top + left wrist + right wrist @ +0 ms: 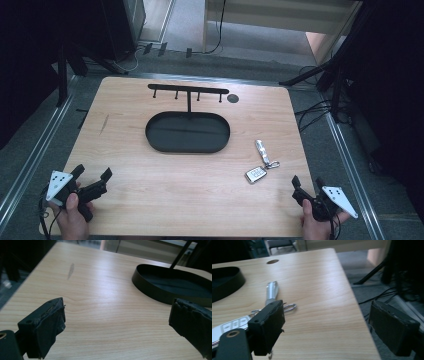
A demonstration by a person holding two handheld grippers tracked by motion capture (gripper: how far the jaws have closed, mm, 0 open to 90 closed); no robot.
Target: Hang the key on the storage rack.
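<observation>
While the key fob (256, 174) is lying on the bench (150, 200) at lower right of the high view, joined by a ring to a silver tag (262, 151), the right claw (306, 184) is hovering just right of it with jaws apart, gripping nothing. Up and left, a black tray (187, 132) is sitting mid-frame. At lower left, the left claw (92, 175) is gaping too, empty.

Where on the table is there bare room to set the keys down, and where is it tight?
Bare wood: the wide strip between the left gripper and the key fob, and the left side beside the black tray. The tray itself is empty too. Tight: behind the tray under the hook rack, and around the fob near the right gripper.
</observation>
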